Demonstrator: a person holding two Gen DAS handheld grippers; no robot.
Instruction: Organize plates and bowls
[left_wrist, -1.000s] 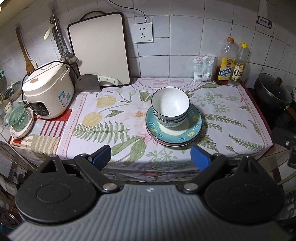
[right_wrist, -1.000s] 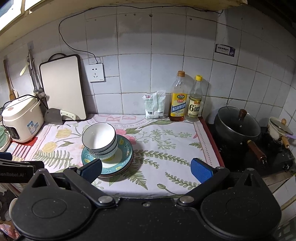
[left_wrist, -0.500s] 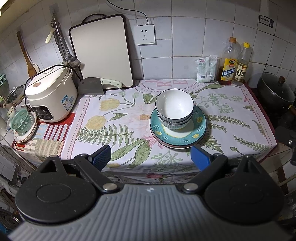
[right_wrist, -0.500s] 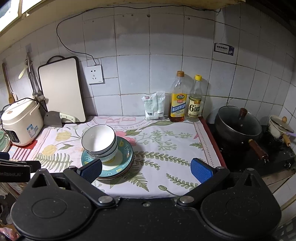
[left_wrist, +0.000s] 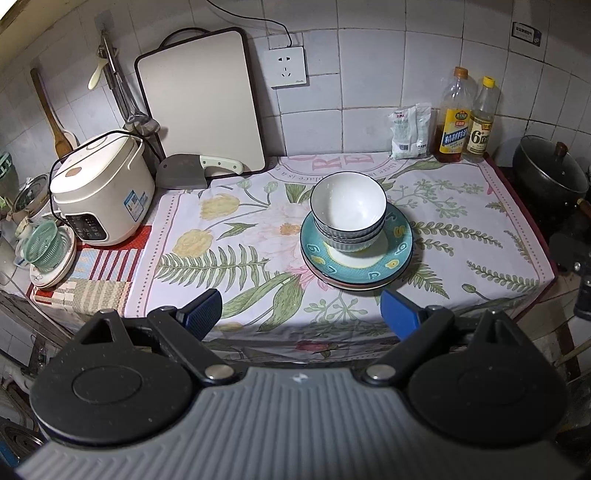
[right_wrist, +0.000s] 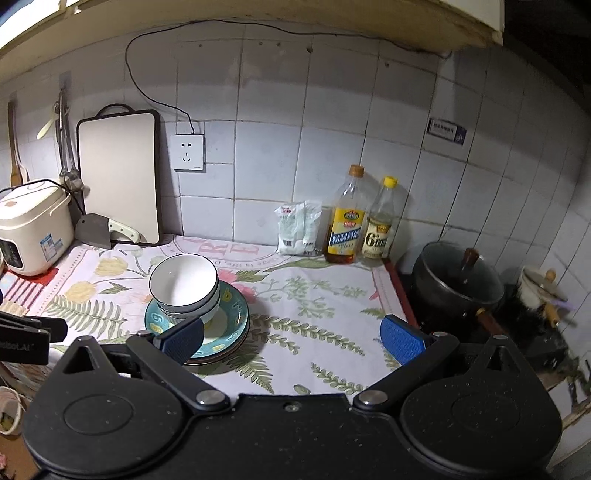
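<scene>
Both grippers hang at the near edge of the counter (left_wrist: 517, 229), each with its blue pads spread wide and nothing between them. The left gripper (left_wrist: 301, 314) faces the dishes from the front; the right gripper (right_wrist: 291, 339) sits further right, its left pad (right_wrist: 184, 341) overlapping the plates' near rim in its own view, though whether it touches cannot be told.

The bowls (left_wrist: 349, 212), white inside with dark ribbed sides, are nested in a stack that rests on the plates (left_wrist: 397, 254). The top plate is teal with yellow marks; at least one more rim shows beneath it. The whole pile stands on the floral cloth (left_wrist: 229, 236), a little right of centre, apart from everything else.

Against the tiled wall stand a cutting board (left_wrist: 201, 99), a cleaver (left_wrist: 184, 173) leaning at its foot, a white packet (left_wrist: 410, 131) and two bottles (left_wrist: 467, 118). A rice cooker (left_wrist: 101, 188) sits at the left end, a lidded black pot (left_wrist: 550, 177) at the right.
</scene>
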